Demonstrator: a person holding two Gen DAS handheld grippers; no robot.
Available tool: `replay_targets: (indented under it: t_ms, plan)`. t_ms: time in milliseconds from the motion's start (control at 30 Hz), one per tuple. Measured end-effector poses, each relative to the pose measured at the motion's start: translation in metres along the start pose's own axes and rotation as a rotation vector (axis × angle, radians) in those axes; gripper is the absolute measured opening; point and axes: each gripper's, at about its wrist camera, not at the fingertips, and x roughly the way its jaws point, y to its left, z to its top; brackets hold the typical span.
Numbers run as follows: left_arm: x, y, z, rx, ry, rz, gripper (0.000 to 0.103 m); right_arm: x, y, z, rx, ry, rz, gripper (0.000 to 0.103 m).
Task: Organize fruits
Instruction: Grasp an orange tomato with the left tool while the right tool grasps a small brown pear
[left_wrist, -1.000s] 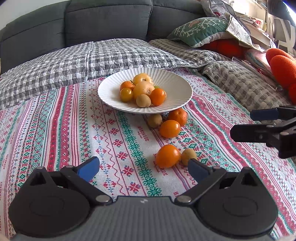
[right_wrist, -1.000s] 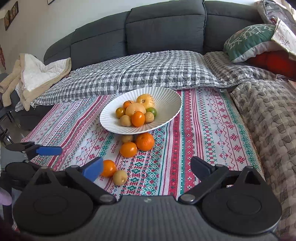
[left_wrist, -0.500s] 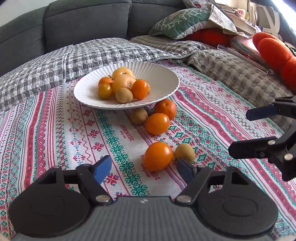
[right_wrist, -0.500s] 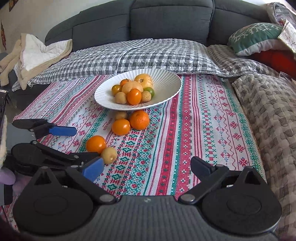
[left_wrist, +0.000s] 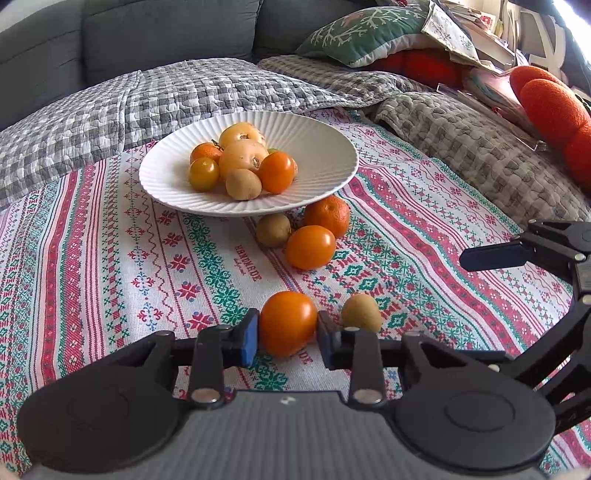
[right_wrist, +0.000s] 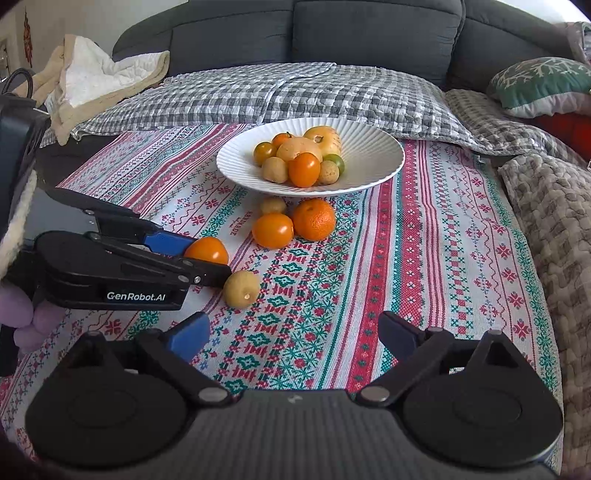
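My left gripper has just been closing and now clamps the orange tomato on the patterned cloth, near the white plate. Smooth and round, it could squirt free or nudge the kiwi just beside it. My right gripper gapes empty. The cloth reads "HANDMADE"; the left gripper's casing reads "GenRobot.AI".

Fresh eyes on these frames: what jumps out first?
The left gripper, low in the foreground, has just closed on an orange fruit lying on the patterned cloth, a small tan fruit right beside it. Behind them sits a white ribbed plate piled with fruit, three more loose at its near edge. The right gripper hangs open, empty.
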Motion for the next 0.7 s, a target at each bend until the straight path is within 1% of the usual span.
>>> replay_targets:
  t_ms: [100, 200, 267, 333, 400, 500, 600, 667, 700]
  plan:
    - [-0.005, 0.006, -0.002, -0.005, 0.014, 0.017, 0.020, 0.006, 0.007, 0.002, -0.023, 0.004, 0.007, 0.092]
    - [-0.010, 0.012, -0.003, -0.011, 0.023, 0.035, 0.020, 0.016, 0.013, 0.004, -0.032, 0.027, 0.015, 0.088]
    - [-0.012, 0.018, -0.004, -0.023, 0.032, 0.041, 0.020, 0.023, 0.018, 0.005, -0.046, 0.051, 0.017, 0.081]
    - [-0.013, 0.022, -0.005, -0.028, 0.040, 0.048, 0.020, 0.028, 0.025, 0.006, -0.072, 0.057, 0.012, 0.077]
    - [-0.014, 0.025, -0.007, -0.032, 0.048, 0.052, 0.020, 0.030, 0.029, 0.008, -0.090, 0.054, 0.015, 0.077]
    - [-0.015, 0.027, -0.009, -0.033, 0.062, 0.059, 0.020, 0.034, 0.031, 0.011, -0.087, 0.054, 0.022, 0.074]
    - [-0.016, 0.029, -0.011, -0.029, 0.067, 0.061, 0.020, 0.035, 0.032, 0.013, -0.087, 0.050, 0.014, 0.067]
    - [-0.017, 0.029, -0.011, -0.028, 0.067, 0.060, 0.020, 0.036, 0.032, 0.015, -0.085, 0.047, 0.011, 0.058]
    - [-0.017, 0.030, -0.012, -0.028, 0.068, 0.060, 0.020, 0.036, 0.032, 0.015, -0.086, 0.045, 0.009, 0.056]
